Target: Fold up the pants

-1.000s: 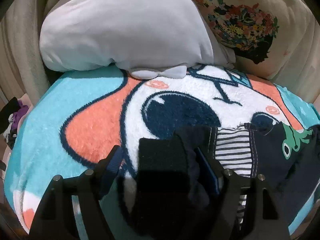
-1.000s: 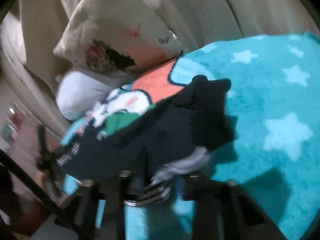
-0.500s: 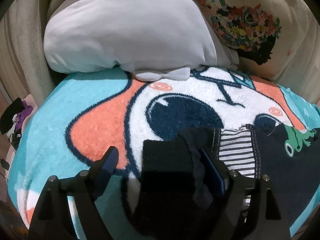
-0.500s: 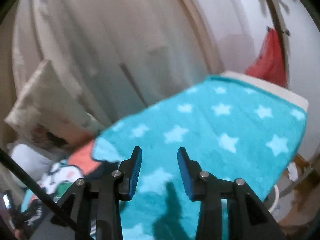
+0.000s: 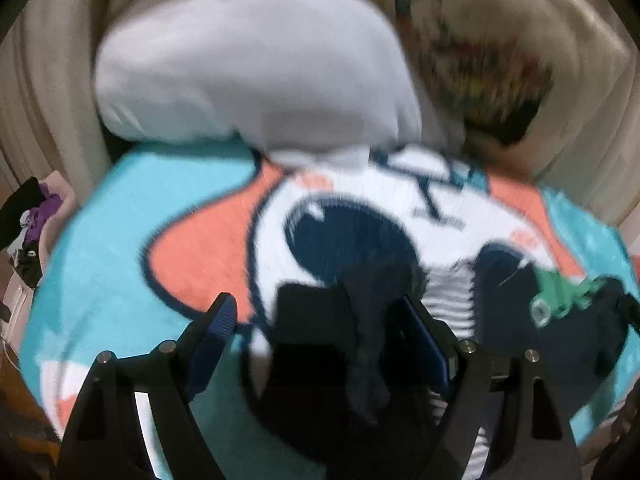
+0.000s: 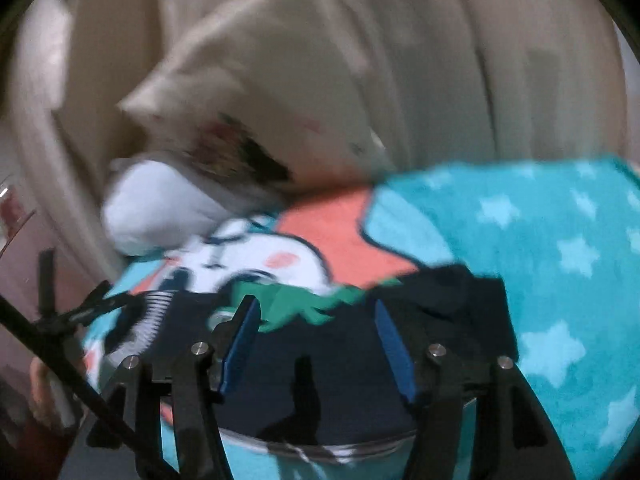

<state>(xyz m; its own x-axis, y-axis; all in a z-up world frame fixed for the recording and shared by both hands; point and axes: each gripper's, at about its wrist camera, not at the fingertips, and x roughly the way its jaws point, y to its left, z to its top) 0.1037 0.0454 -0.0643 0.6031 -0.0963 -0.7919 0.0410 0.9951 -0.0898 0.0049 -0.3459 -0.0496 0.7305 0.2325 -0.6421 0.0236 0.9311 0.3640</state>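
Dark navy pants (image 6: 340,376) with a green frog print (image 6: 304,300) and a striped lining (image 5: 452,292) lie on a teal cartoon blanket (image 6: 540,240). In the left wrist view the pants' dark end (image 5: 340,360) bunches between the fingers of my left gripper (image 5: 320,324), whose jaws stand wide apart. My right gripper (image 6: 316,324) hovers open over the flat middle of the pants and holds nothing. The left gripper also shows in the right wrist view (image 6: 80,308), at the pants' striped end.
A white pillow (image 5: 248,60) and a floral print cushion (image 5: 480,64) lean at the head of the blanket (image 5: 120,220). Beige curtains (image 6: 440,60) hang behind. Clothes (image 5: 32,220) are piled at the far left.
My right gripper let go of the pants, swung away toward the starry end, then came back over the flattened pants, open. My left gripper opened and stayed near the dark end.
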